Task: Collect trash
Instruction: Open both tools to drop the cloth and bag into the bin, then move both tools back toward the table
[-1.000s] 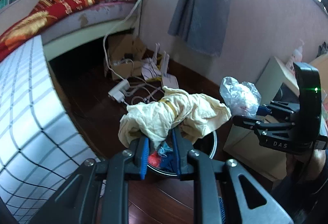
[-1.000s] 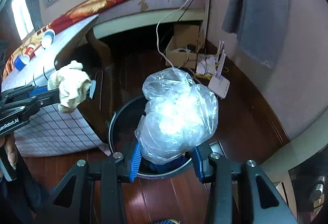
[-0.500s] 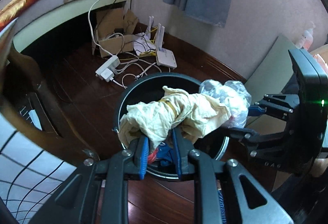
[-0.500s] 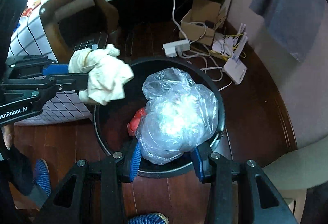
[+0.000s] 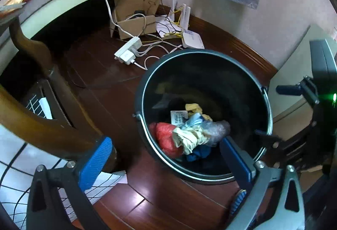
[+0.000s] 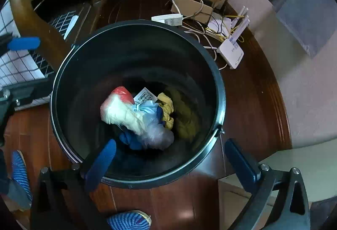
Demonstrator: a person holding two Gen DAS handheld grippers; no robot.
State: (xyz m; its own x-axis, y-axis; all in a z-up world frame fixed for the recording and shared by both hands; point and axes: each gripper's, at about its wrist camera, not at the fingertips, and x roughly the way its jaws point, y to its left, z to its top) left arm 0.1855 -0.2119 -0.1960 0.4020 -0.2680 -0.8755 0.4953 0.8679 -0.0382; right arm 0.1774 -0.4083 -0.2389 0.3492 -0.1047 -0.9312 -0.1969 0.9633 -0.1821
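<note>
Both hand-held grippers (image 5: 166,156) (image 6: 174,158) wide open, empty

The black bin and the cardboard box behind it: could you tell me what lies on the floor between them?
A white power strip with tangled cables, clearest in the right wrist view.

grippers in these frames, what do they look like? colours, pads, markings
Both match: the left gripper and right gripper have black and grey angular linkage frames with silver screws and ribbed blue pads on the fingers. The right one's housing shows a green light. No lettering is legible.
</note>
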